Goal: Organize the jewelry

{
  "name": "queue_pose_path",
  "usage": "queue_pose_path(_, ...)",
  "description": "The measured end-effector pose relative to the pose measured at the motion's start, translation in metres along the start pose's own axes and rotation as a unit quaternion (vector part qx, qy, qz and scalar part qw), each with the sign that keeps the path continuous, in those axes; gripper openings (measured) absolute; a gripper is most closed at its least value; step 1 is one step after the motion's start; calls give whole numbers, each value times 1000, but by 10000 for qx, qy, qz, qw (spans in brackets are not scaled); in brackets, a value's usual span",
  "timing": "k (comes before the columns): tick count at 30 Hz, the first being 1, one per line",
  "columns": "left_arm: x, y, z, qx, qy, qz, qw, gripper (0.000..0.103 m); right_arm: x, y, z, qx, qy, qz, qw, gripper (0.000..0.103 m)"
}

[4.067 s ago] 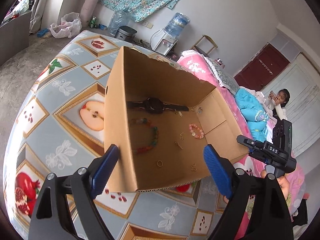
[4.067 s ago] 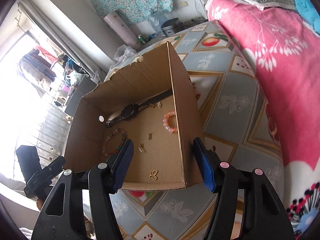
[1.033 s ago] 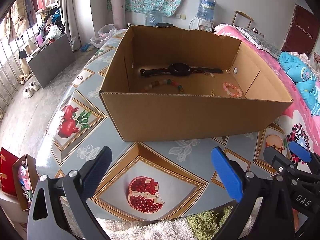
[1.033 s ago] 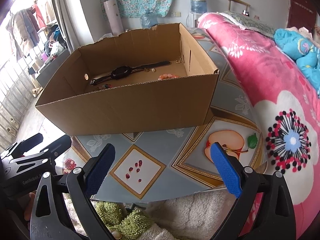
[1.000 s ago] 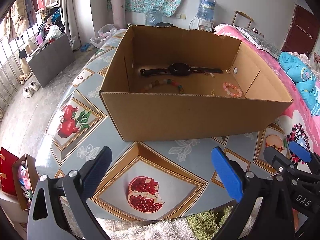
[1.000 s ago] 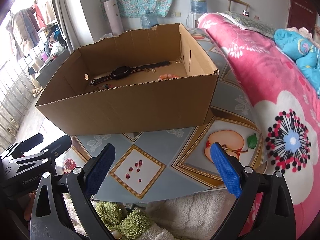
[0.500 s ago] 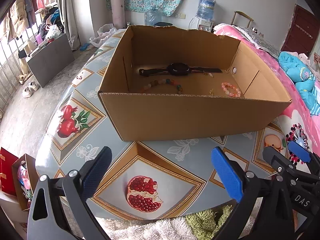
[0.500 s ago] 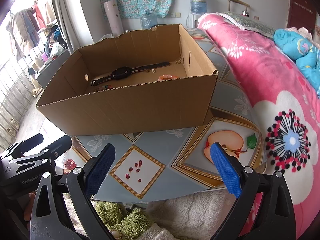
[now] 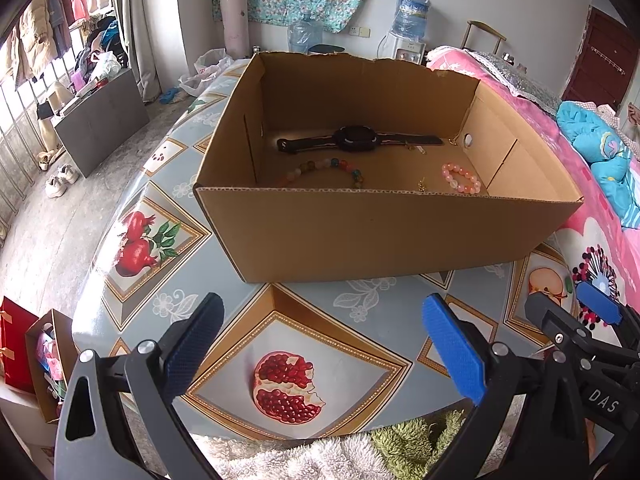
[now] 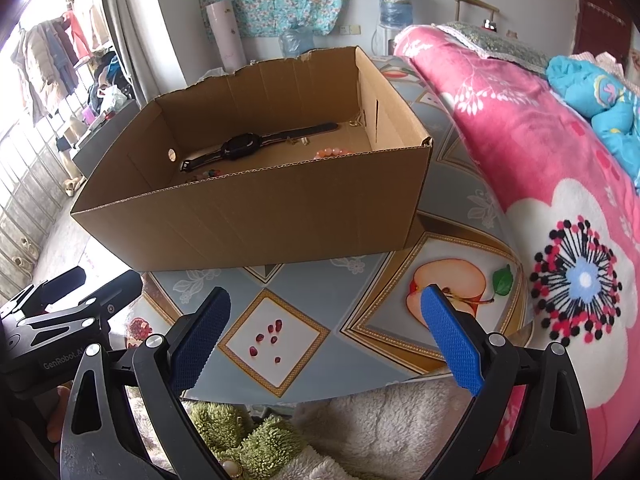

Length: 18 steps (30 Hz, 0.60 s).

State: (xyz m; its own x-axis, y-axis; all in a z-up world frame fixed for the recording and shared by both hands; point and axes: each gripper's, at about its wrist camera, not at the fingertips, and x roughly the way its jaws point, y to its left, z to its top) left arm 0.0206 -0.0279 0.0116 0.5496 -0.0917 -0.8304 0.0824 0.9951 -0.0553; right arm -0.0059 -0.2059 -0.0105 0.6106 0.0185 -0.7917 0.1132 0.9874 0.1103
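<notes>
Jewelry sits inside the cardboard box (image 9: 384, 232) on the tabletop (image 9: 168, 304): watch (image 9: 356, 140) far, bead bracelets nearer. Left gripper (image 9: 320, 344) hangs back near, jaws apart, empty. Right gripper (image 10: 324, 336) likewise waits wide, probably finished.

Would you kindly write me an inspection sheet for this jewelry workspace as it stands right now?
Surface: table with a fruit-print cover; bare in front of the box.
Job's things: open cardboard box holding a black watch, a multicolour bead bracelet, a pink bead bracelet and small gold pieces, too small to tell apart.
Clutter: nothing seen on the table outside the box.
Grippers: left gripper and right gripper both open, empty, short of the box.
Cables: nothing seen.
Surroundings: pink floral blanket to the right; water dispenser at the far wall; hanging clothes on the left; fluffy green and white fabric at the near edge.
</notes>
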Motion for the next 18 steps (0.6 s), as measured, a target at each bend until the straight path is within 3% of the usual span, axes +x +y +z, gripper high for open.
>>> queue_pose_path(18,0,0,-1,-41,14,10,10000,98,1,-1,-1,6,3,-7,10000,92)
